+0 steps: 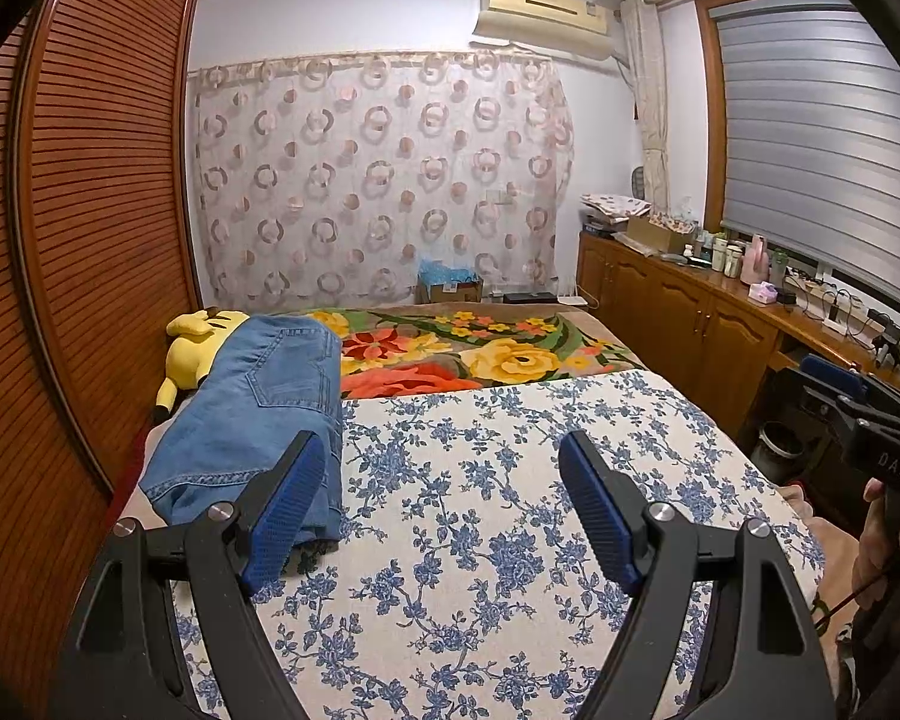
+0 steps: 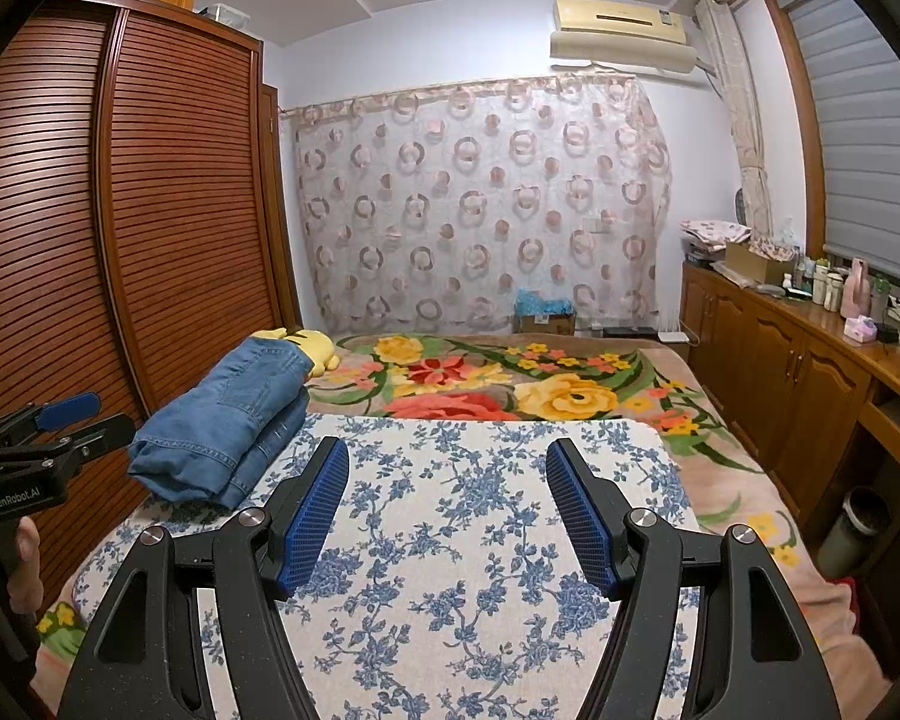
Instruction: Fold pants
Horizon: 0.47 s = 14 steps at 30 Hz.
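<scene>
Pants (image 1: 258, 414), blue denim, lie in a folded stack at the left edge of the bed (image 1: 510, 540), half on the blue-flowered white cloth (image 2: 480, 510) and half beyond its left border, with a yellow plush toy (image 1: 201, 342) touching their far end. Their long axis runs away from the person, from the hem end nearest the cameras toward the toy, roughly parallel to the brown slatted wardrobe (image 1: 90, 210) beside the bed.

From the left hand-held gripper (image 1: 444, 504) the stack sits just ahead and to the left; its left finger overlaps the near corner of the denim in the picture, though whether it touches cannot be told. Its jaws stand wide apart with nothing between them, only flowered cloth showing in the gap.

From the right hand-held gripper (image 2: 447, 510) the pants lie well off to the left and a little ahead, past the left one. Its jaws are also spread, somewhat less widely, and hold nothing.

So the left hand is plainly the nearer. Judging by the tidy layered bundle, the folding looks largely done; any further handling would likely start from the left side, at the near hem end.
</scene>
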Available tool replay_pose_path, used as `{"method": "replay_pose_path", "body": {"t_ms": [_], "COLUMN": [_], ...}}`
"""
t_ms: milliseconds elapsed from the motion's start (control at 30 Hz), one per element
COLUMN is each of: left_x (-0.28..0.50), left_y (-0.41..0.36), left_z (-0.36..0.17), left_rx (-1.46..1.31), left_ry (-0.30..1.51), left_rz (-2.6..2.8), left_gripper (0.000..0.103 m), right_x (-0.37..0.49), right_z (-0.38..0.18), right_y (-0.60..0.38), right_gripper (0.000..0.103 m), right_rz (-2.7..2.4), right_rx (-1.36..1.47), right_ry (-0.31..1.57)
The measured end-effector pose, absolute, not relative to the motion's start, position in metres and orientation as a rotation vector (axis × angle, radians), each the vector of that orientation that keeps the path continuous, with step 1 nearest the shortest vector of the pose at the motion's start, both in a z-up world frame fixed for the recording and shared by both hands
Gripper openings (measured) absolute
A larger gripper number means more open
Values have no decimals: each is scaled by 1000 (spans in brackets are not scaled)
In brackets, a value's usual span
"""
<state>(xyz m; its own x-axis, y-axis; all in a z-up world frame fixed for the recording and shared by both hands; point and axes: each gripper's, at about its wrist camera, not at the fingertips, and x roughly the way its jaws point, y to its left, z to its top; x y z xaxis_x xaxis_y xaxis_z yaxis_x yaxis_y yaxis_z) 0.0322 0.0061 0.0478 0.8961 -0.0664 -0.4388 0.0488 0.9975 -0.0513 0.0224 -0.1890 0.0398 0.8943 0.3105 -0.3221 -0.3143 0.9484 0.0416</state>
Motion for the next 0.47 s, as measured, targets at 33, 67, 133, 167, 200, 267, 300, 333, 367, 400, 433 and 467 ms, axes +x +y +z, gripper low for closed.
{"method": "replay_pose_path", "body": {"t_ms": [33, 67, 133, 167, 200, 267, 300, 333, 367, 400, 433, 467], "left_x": [32, 32, 32, 32, 32, 31, 31, 31, 31, 31, 31, 31], "left_y": [6, 6, 6, 6, 6, 5, 5, 5, 5, 5, 5, 5], "left_z": [48, 47, 47, 47, 47, 46, 46, 46, 46, 47, 45, 45], "left_rx": [-39, -39, -38, -38, -38, -38, -37, -38, -38, -38, -38, -37], "left_ry": [456, 456, 456, 456, 456, 455, 455, 455, 455, 455, 454, 455], "left_rz": [-60, -60, -59, -60, -60, -60, -59, -59, -59, -59, -59, -59], "left_gripper": [81, 81, 81, 81, 81, 81, 81, 81, 81, 81, 81, 81], "right_x": [22, 23, 23, 23, 23, 23, 24, 24, 24, 24, 24, 24], "right_z": [40, 40, 41, 41, 41, 41, 41, 41, 41, 41, 41, 41], "right_y": [-190, -190, -191, -191, -191, -192, -192, -192, -192, -192, -192, -192], "right_gripper": [70, 70, 70, 70, 70, 71, 71, 71, 71, 71, 71, 71], "right_rz": [324, 324, 324, 323, 322, 324, 323, 324, 324, 324, 323, 323], "right_rx": [-12, -12, -12, -12, -11, -11, -11, -12, -11, -11, -11, -11], "right_ry": [332, 331, 331, 330, 330, 330, 330, 329, 330, 329, 328, 328]}}
